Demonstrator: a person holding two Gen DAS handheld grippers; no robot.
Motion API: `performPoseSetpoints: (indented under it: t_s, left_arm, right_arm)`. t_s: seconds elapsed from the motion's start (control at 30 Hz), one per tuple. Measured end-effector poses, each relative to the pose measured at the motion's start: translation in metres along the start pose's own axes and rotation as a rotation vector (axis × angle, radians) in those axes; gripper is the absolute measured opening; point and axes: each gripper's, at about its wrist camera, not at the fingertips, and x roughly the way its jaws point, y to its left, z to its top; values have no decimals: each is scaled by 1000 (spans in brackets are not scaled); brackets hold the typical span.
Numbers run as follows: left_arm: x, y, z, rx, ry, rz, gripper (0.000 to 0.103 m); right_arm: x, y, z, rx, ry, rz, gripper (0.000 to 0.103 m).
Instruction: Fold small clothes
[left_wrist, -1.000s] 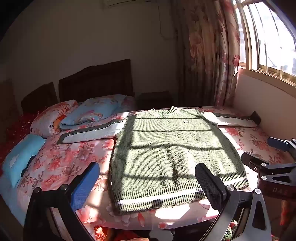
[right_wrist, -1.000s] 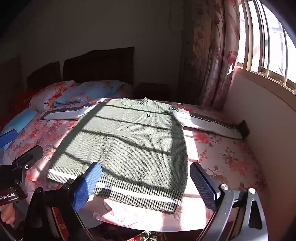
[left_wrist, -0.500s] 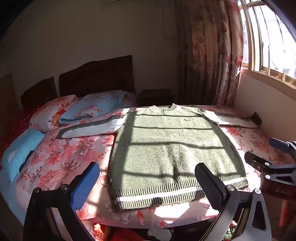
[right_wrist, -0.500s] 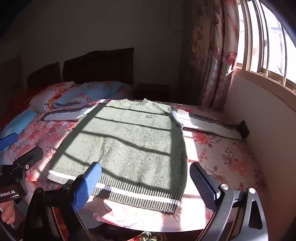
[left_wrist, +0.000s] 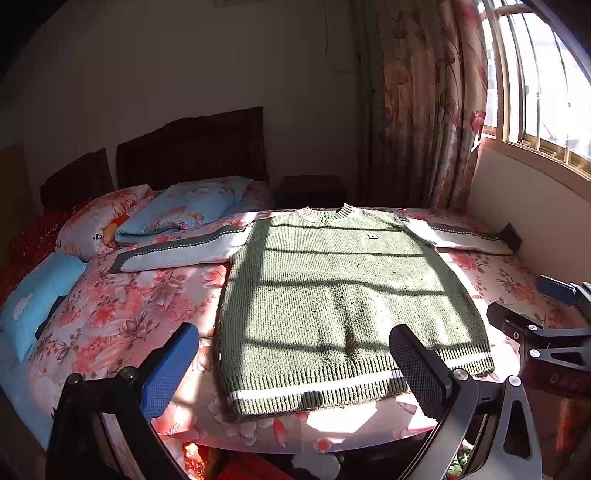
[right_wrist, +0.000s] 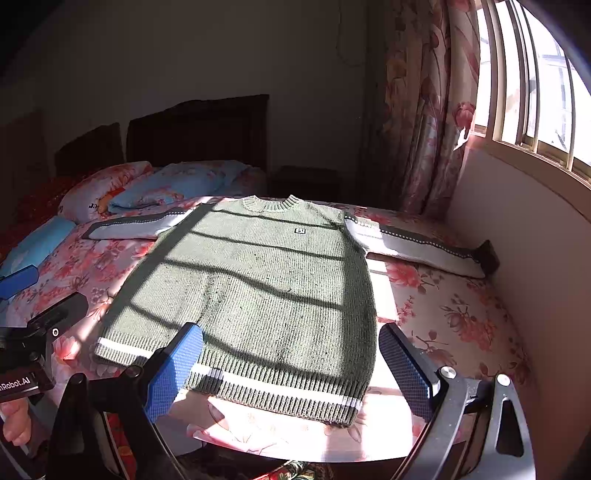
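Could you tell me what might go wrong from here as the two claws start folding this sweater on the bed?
The green sweater has its hem at the bed's near edge, so a tug toward the person could drag it off.
Its right sleeve ends against the wall, leaving the right claw little room.
Both claws are open and hold nothing; the left claw may pinch the floral sheet too.

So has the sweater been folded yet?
No, the sweater lies flat on the bed with both sleeves spread out to the sides, and neither open gripper touches it.
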Motion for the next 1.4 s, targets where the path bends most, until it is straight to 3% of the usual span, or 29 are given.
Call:
performPoseSetpoints:
  t_s: [1.4]
  left_arm:
    - [12, 4, -6, -14, 45, 1, 103]
  right_arm:
    - [8, -1, -7, 14, 29, 10, 98]
